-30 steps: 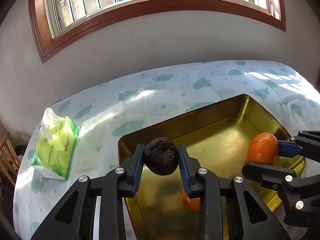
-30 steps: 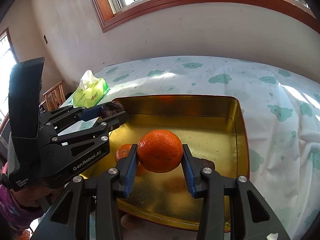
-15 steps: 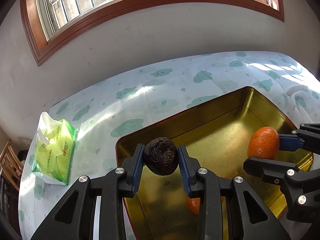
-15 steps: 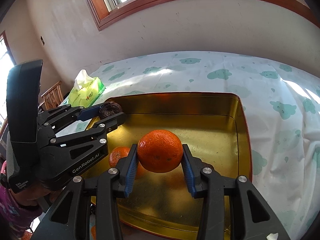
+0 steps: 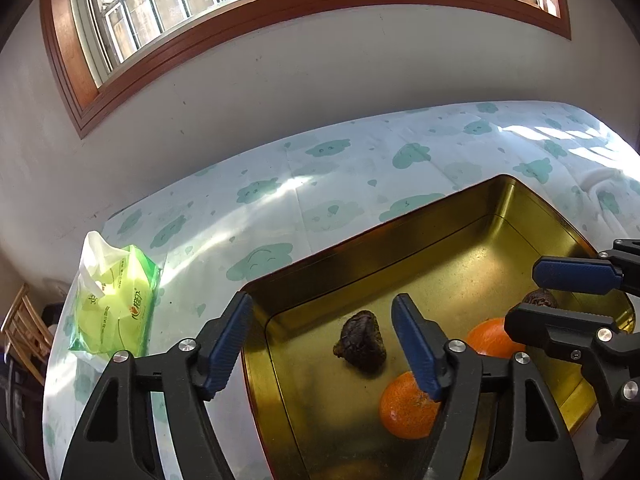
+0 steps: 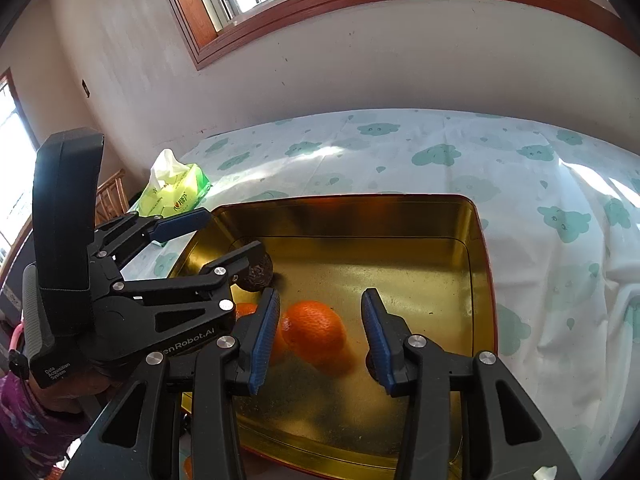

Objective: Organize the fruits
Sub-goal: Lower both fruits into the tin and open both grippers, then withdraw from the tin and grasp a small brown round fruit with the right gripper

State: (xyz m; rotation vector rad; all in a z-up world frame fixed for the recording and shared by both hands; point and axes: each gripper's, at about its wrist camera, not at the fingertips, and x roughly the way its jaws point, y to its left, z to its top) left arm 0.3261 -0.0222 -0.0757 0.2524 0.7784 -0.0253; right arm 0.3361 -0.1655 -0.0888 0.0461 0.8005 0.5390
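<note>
Two oranges [image 5: 408, 406] left view, one orange [image 6: 314, 330] right, both in tin [image 5: 520, 208].

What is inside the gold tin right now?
The gold tin holds a near orange, a farther orange, a dark wrinkled fruit and a second dark fruit, partly hidden by the right gripper. The left gripper covers the tin's near end.
</note>
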